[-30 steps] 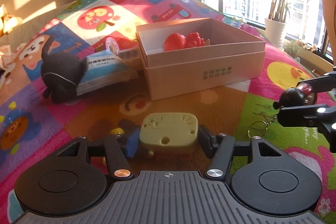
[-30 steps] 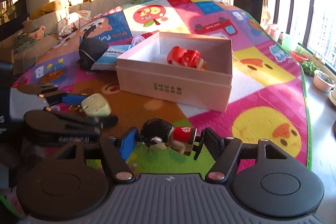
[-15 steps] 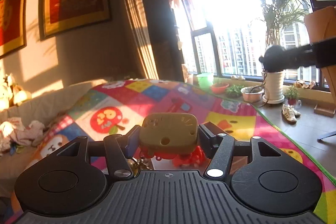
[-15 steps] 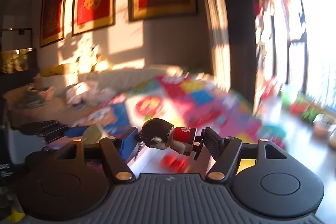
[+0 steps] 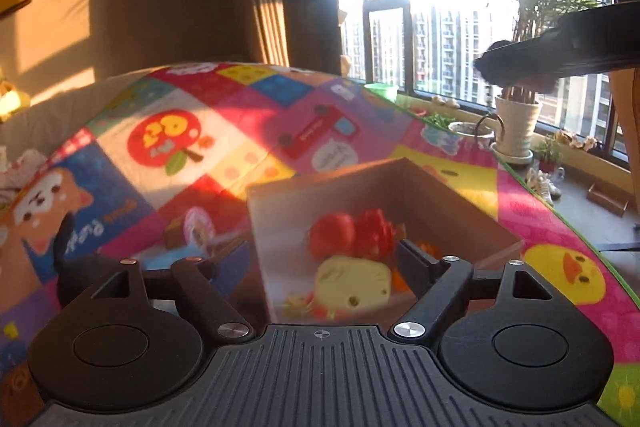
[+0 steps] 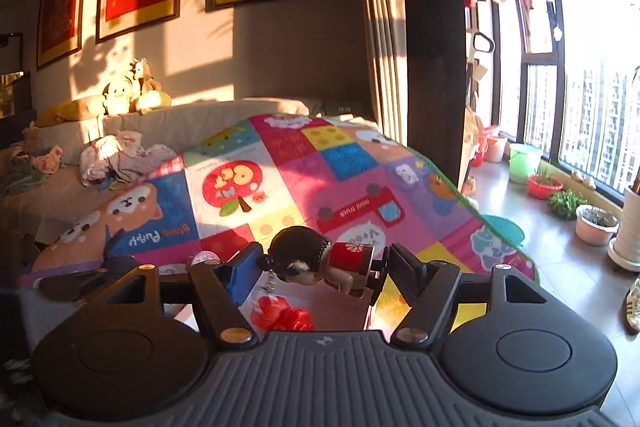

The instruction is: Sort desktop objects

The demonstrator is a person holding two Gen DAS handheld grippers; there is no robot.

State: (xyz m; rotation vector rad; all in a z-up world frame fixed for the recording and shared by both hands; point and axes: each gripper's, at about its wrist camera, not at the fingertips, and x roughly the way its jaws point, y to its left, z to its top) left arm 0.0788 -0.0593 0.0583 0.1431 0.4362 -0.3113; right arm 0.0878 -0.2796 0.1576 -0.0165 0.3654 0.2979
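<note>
My left gripper (image 5: pixel 320 263) is open above the cardboard box (image 5: pixel 460 203). The yellow cheese-shaped keychain (image 5: pixel 352 283) lies blurred inside the box, free of the fingers, beside a red toy (image 5: pixel 348 235). My right gripper (image 6: pixel 320 267) is shut on a small doll keychain (image 6: pixel 316 259) with a black head and red body, held above the box. The red toy (image 6: pixel 282 315) shows below it. The right gripper also shows in the left wrist view (image 5: pixel 560 55), high at the right.
The box sits on a colourful patchwork play mat (image 5: pixel 180 139) over a sofa. A black toy (image 5: pixel 76 267) and a blue book (image 5: pixel 192 251) lie left of the box. Plant pots (image 6: pixel 596 227) and a window are at the right.
My left gripper has opened and the yellow keychain has dropped into the box. Both grippers have tilted down from their raised pose; the right one still holds the doll.
</note>
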